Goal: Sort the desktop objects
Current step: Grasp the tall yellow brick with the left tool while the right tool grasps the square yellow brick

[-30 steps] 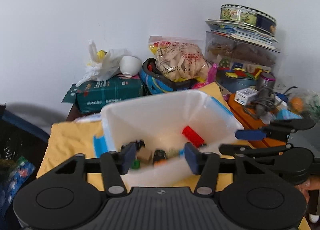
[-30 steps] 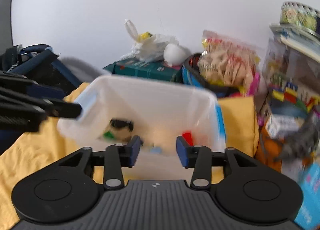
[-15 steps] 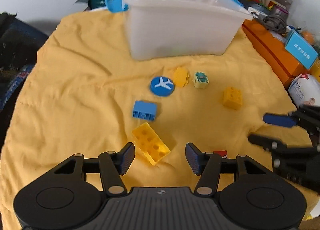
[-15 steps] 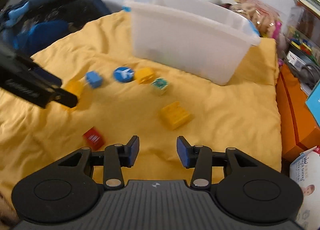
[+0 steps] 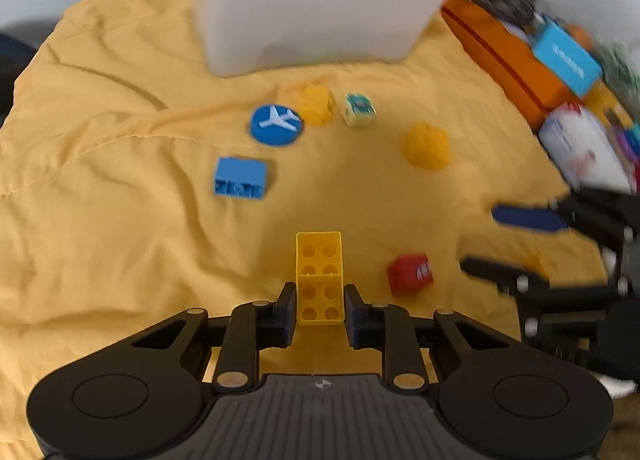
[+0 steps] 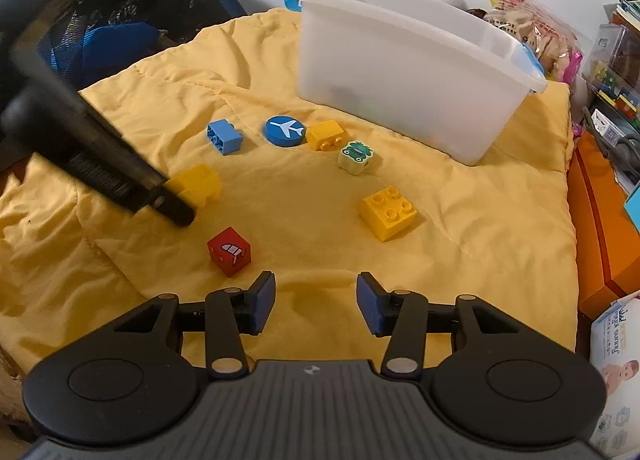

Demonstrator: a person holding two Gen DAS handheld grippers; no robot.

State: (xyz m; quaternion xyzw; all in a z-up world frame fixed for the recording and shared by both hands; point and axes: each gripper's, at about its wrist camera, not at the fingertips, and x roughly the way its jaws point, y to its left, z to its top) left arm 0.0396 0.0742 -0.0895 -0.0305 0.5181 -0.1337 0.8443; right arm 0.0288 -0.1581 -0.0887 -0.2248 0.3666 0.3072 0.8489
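On the yellow cloth (image 6: 460, 219), left claw (image 5: 320, 310) is closing, pads against a long yellow brick (image 5: 319, 280). Right claw (image 6: 316, 304) is opening, nothing between its pads, near a red cube (image 6: 229, 251).

We see both views evenly and brightly lit, with soft shadows and no glare. The left wrist view is smeared by motion blur, worst at its upper right among the clutter. The right wrist view is sharper; only the dark left tool (image 6: 176, 195) at its left edge blurs. Fisheye bending curves every edge.
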